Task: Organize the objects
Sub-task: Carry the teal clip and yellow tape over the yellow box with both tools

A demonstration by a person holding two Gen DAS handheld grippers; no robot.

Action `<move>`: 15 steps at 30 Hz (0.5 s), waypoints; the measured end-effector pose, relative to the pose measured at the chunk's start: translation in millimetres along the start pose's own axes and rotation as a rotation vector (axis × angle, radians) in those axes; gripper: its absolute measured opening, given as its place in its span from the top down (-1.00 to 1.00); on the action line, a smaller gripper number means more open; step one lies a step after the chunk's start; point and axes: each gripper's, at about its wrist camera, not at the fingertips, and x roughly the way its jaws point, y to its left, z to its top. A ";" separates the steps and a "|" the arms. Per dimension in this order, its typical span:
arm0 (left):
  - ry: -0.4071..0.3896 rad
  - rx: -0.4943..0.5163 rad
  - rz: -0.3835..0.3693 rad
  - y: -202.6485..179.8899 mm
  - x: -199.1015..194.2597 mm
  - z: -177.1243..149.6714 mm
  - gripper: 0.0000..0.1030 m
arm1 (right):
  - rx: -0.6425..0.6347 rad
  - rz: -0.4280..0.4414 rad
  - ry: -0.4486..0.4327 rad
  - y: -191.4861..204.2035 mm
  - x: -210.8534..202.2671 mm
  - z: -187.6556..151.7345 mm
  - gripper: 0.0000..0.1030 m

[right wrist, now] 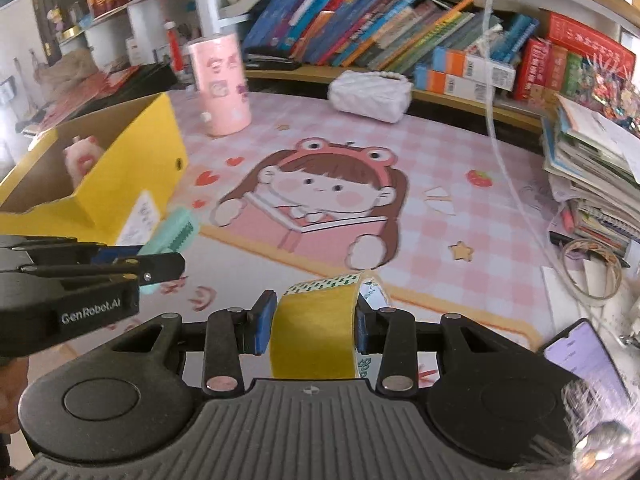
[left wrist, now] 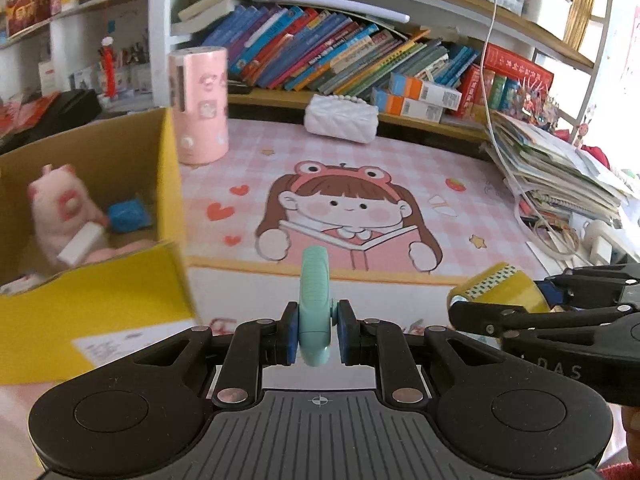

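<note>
On the pink checked cartoon desk mat (left wrist: 400,168), an open yellow cardboard box (left wrist: 168,184) at nine o'clock holds a pink plush toy (left wrist: 60,212) and a blue packet (left wrist: 128,212). The right gripper (right wrist: 316,322) clamps a yellow tape roll (right wrist: 312,328); the left gripper (left wrist: 316,330) pinches a slim mint-green ridged plastic tool (left wrist: 315,292) pointing to twelve o'clock.

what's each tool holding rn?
Left tool: closed on the mint green comb.
Right tool: closed on the yellow tape roll.
</note>
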 end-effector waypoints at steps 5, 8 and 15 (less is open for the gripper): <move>-0.002 -0.024 0.013 24.3 -25.7 -18.0 0.66 | -0.023 0.017 0.004 33.9 -8.6 -7.8 0.30; -0.006 -0.044 0.027 40.1 -41.6 -28.6 0.66 | -0.038 0.028 0.010 56.3 -13.7 -13.1 0.30; -0.015 -0.074 0.056 73.5 -76.6 -52.4 0.66 | -0.087 0.067 0.012 110.1 -25.9 -27.0 0.30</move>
